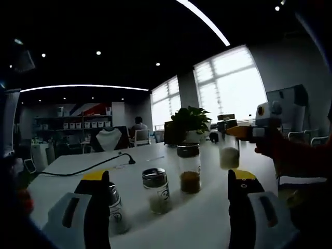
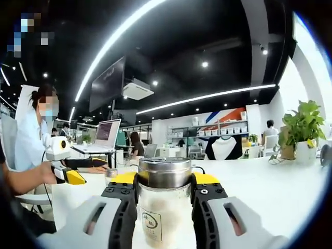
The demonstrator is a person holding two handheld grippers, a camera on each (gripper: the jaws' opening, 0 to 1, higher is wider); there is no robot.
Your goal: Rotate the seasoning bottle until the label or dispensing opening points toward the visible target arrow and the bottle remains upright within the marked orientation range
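Observation:
My right gripper [image 2: 165, 181] is shut on a glass seasoning bottle [image 2: 164, 212] with a steel lid, pale contents and a small label facing the camera. The bottle stands upright between the jaws. In the left gripper view the right gripper [image 1: 232, 136] comes in from the right, holding this bottle [image 1: 229, 151] just above the white table [image 1: 207, 218]. My left gripper [image 1: 168, 179] is open wide and low over the table. Between its jaws stand a steel-lidded bottle [image 1: 156, 190] and a taller dark-lidded bottle of brown spice [image 1: 190, 167]. A third bottle [image 1: 116, 208] is half hidden by the left jaw.
A potted plant [image 1: 189, 122] stands behind the bottles, and a black cable [image 1: 88, 168] runs across the table. In the right gripper view the left gripper [image 2: 66, 165] shows at the left in a person's hand. A laptop [image 2: 107, 133] stands behind it.

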